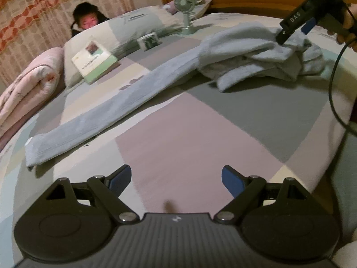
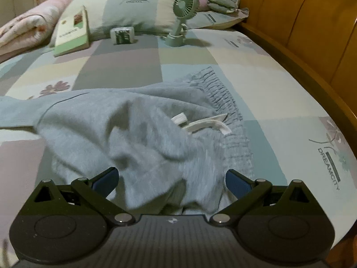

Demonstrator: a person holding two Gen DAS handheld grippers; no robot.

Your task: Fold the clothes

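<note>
Closest in, the left gripper (image 1: pixel 176 178) is seen with its jaws spread wide and nothing between them, just bare patchwork bedsheet (image 1: pixel 178 138) underneath. The right gripper (image 2: pixel 171 181) is also spread apart, hovering right over the bunched-up part of the grey sweatpants (image 2: pixel 125 129); fabric sits between the fingers in the wrist view but isn't pinched, as far as can be told. The pants are lying across the middle of the bed, one leg (image 1: pixel 107 111) stretched out long toward the left gripper's side, the rest crumpled in a heap with the ribbed waistband (image 2: pixel 223 102) and white drawstring (image 2: pixel 200 122) exposed. Soft, floppy fleece by the look of it, so it'll probably sag and drag rather than hold any shape, and a thin pinch could slip. Best grabbed at the waistband, where it's thicker, and at the cuff end of the leg. Further back, a box (image 2: pixel 73 31), a small carton (image 2: pixel 122 35) and a green desk fan (image 2: pixel 180 15) are parked near the pillows (image 2: pixel 138 11), well apart from the pants.
</note>
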